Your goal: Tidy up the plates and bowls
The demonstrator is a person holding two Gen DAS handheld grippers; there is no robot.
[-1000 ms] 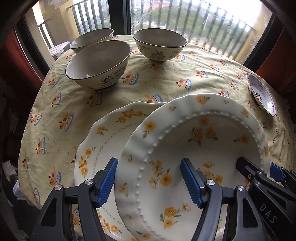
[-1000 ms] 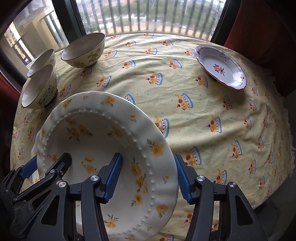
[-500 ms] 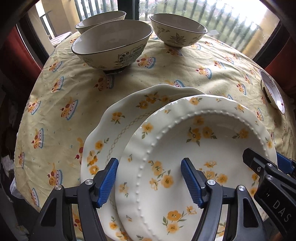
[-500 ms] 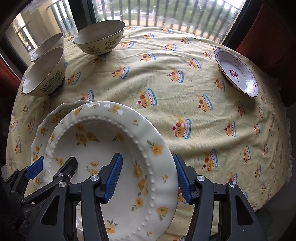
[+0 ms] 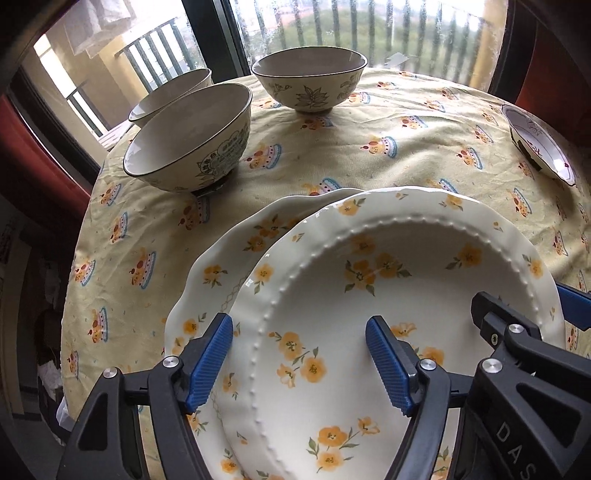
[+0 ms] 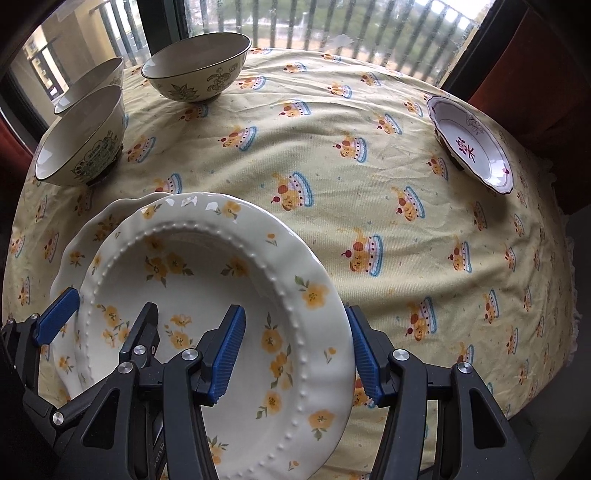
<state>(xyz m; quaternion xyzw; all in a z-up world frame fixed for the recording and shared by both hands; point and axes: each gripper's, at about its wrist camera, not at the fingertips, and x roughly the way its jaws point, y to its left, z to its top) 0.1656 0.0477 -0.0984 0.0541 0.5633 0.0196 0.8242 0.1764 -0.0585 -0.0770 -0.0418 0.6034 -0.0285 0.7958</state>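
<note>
Both the left claw [image 5: 299, 358] and right claw [image 6: 295, 349] gape open astride the beaded plate's [image 5: 388, 314] opposite rims.

I get soft, overcast daylight from the window [image 5: 369, 33] ahead of both grippers, slightly blown out between the railings. The beaded plate [image 6: 207, 295] carries small glints on its far rim. Bowls [image 5: 192, 136] cast faint shadows toward me. Both views are sharp, with strong fisheye bending and black vignetting at the corners; the tablecloth [image 6: 369, 206] bulges.
</note>
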